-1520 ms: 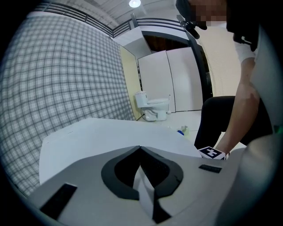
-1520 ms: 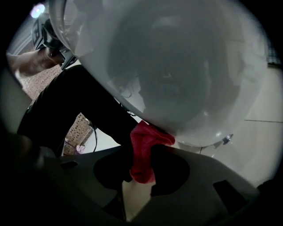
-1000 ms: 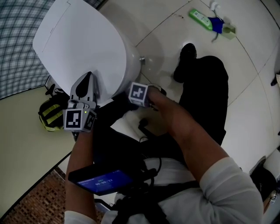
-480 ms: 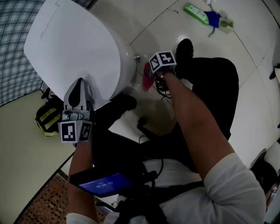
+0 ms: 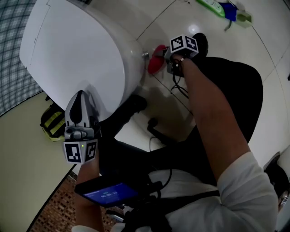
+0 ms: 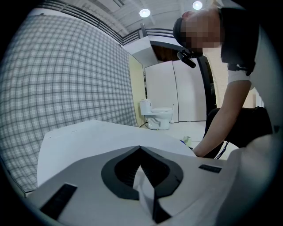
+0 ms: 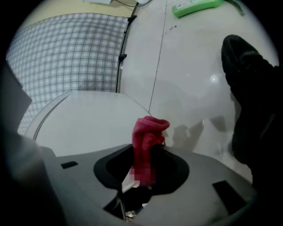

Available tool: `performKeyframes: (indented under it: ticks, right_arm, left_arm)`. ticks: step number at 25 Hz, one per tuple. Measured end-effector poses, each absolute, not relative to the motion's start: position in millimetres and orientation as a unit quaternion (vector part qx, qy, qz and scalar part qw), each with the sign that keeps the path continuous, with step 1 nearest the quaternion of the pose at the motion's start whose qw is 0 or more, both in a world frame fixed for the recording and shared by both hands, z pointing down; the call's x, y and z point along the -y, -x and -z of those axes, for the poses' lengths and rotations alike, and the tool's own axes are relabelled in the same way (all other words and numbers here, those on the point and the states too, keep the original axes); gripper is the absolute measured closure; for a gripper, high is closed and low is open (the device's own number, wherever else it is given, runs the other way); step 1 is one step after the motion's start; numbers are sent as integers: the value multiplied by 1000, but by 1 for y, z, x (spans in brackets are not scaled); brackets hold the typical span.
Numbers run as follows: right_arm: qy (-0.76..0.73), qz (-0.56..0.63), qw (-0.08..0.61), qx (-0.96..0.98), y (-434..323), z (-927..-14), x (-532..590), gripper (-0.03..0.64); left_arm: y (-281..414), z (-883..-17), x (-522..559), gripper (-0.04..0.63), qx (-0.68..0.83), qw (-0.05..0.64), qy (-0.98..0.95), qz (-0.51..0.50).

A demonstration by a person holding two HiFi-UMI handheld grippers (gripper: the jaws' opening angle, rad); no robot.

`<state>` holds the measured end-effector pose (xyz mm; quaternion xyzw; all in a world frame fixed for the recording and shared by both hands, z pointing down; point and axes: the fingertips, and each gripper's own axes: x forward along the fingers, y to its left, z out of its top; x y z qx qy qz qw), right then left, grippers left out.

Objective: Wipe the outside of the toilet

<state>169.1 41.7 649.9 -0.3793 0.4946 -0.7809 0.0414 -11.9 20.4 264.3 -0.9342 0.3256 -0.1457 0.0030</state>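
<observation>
Head view first. Looking down at a white toilet [image 5: 77, 50] with the lid shut. Left gripper [image 5: 79, 94] parked at the near edge of that lid, fingers squeezed together with nothing in them. Right gripper [image 5: 165, 59] round the other side of the bowl, clamped on a red cloth [image 5: 156, 64] that pokes out past the fingertips, right beside the bowl's side wall. Can't swear it's touching. Black shoe [image 5: 199, 43] just behind those fingers.

Left gripper view next. Fingers meeting at the tips, dead shut, empty. Flat white lid [image 6: 88, 141] spreading out straight beyond the fingertips, checked wall [image 6: 66, 79] off to their left. Second toilet [image 6: 157, 117] way out ahead.

Right gripper view. Partly open fingers pinching the cloth, wad standing up beyond the tips. Curved white toilet body just past the fingertips and to their left, floor tiles [image 7: 190, 79] further out, green bottle [image 7: 194, 6] far beyond.

Handling, just guessing: soft, light and floppy, that cloth, so best gripped low on the bunch like this, leaving a fat wad out front for the rubbing. Hard, slick and fixed for the toilet, so no grabbing it, just pressing and sliding. Worth watching for the cloth pulling out of the fingers on a drag.
</observation>
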Motion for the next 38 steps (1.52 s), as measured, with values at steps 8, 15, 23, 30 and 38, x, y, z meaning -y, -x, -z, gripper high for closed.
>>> performKeyframes:
  ticks: [8,15,23,30,38]
  right_arm:
    - [338,801,70,-489,-133,-662,-35,497]
    - [323,831,93,-443,-91,-677,-57,497]
    - [329,863,194,-331,-67,-689,-77,497]
    - [333,866,224,-297,-60,-694,-84,499]
    - [315,878,236,-271,-34,-698,-99,503]
  left_arm:
    - [12,-264,-21,595,-326,1,934,143]
    - [16,-262,-21,595,-330,0,934,138]
    - [17,-262,-21,595,-332,-1,934,133]
    - [18,-260,-22,595,-335,-4,934,125]
    - [18,-259,-23,595,-336,-6,935,114]
